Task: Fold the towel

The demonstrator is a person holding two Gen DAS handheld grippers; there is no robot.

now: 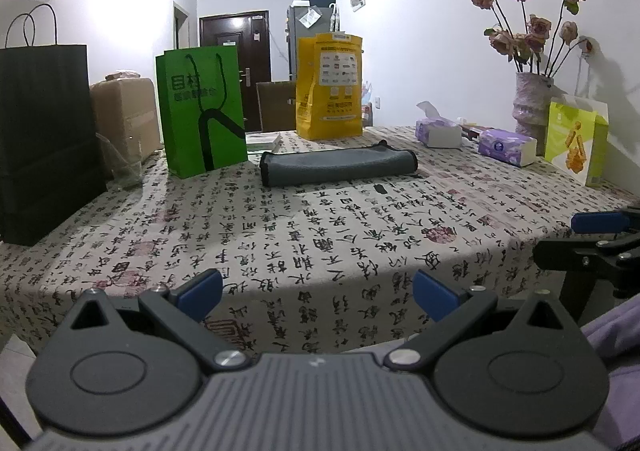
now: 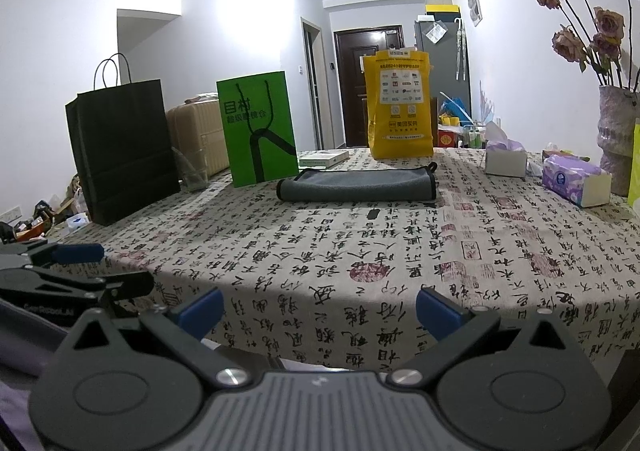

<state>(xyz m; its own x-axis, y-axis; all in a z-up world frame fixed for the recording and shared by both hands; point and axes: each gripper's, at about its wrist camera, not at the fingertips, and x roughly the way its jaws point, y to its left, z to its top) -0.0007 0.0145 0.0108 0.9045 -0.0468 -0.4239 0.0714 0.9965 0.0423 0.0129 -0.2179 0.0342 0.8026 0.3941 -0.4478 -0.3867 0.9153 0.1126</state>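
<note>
A grey towel with a dark trim [image 1: 338,167] lies folded flat in a long strip on the far part of the table; it also shows in the right wrist view [image 2: 358,184]. My left gripper [image 1: 318,293] is open and empty, held at the table's near edge, well short of the towel. My right gripper [image 2: 318,311] is open and empty too, at the near edge beside the left one. Each gripper shows in the other's view: the right one at the right edge [image 1: 600,235], the left one at the left edge [image 2: 60,271].
The table has a calligraphy-print cloth [image 1: 320,235]. Behind the towel stand a black bag [image 1: 44,139], a green bag [image 1: 202,107] and a yellow bag [image 1: 329,91]. Tissue packs [image 1: 506,147], a vase of dried roses [image 1: 532,103] and a small dark object [image 1: 380,188] are at the right.
</note>
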